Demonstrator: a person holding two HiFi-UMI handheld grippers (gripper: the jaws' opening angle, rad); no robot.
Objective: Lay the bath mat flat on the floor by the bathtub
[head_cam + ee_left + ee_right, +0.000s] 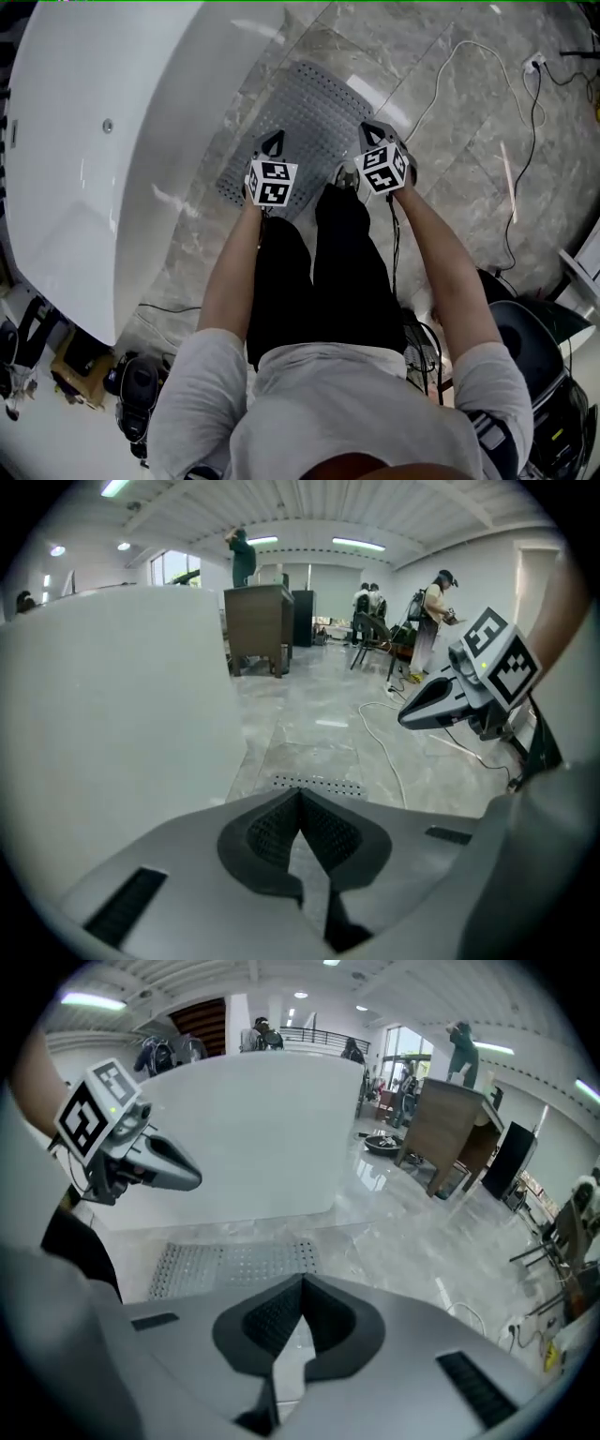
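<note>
Grey marble-look floor (450,141) tiles, polished enough to mirror the ceiling lights, run alongside a big white bathtub (122,141) in an open hall. Cables (525,122) trail over the tiles off to the person's right.

The bath mat (309,112) lies spread out on the floor just beside the bathtub, one long edge following the tub's wall. I see no fold, curl or raised corner in the part that shows. Its near end is hidden behind the grippers and the person's legs (328,244), so that end cannot be checked. As far as I can judge, the laying is done. At most a look at the hidden end and a small straightening are left.

The left gripper (272,145) and the right gripper (370,131) hang side by side above the mat's near end. On both, the jaws are pressed together with nothing between them, and neither touches the mat.

The mat is mid-grey, thin and rubbery-looking, a rectangle with rounded corners. It is covered in regular rows of small dots that could be holes or studs. The bathtub is glossy and smooth with a curved outer wall, and a small round metal fitting (108,125) sits inside it. The grippers' pads carry a fine ribbed texture.
</note>
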